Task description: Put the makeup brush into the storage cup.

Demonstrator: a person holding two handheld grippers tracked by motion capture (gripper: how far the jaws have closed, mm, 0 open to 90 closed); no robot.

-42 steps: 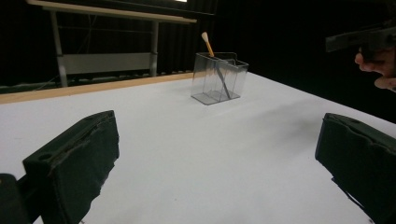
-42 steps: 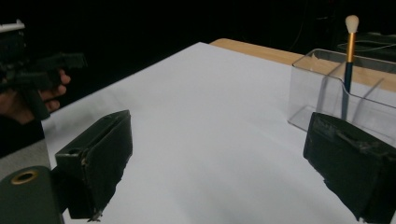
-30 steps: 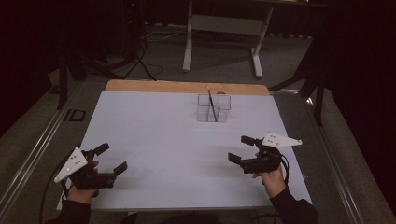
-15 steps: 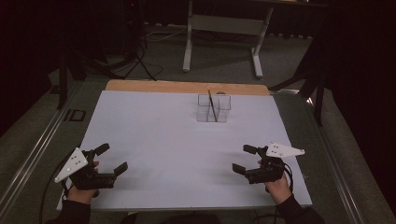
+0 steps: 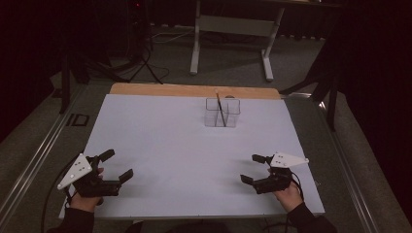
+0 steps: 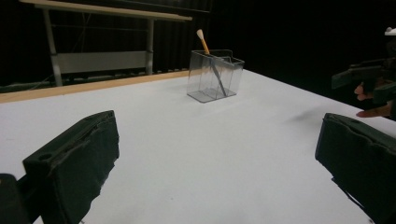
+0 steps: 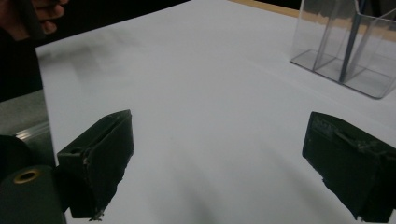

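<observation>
Both your tongs gape empty: left gripper (image 5: 116,165), right gripper (image 5: 254,168). The clear holder (image 5: 222,112) stands well apart, far across the table (image 5: 160,141).

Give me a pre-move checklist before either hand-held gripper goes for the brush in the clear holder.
1. Left hand-held gripper open with nothing between the jaws: ok.
2. Right hand-held gripper open with nothing between the jaws: ok.
3. Clear holder upright on the white tabletop, near its far edge: ok.
4. Brush leaning in the holder, its light end sticking out above the rim: ok.
5. Bare tabletop between both grippers and the holder: ok.
6. Whether the holder is fixed down: cannot tell.
</observation>
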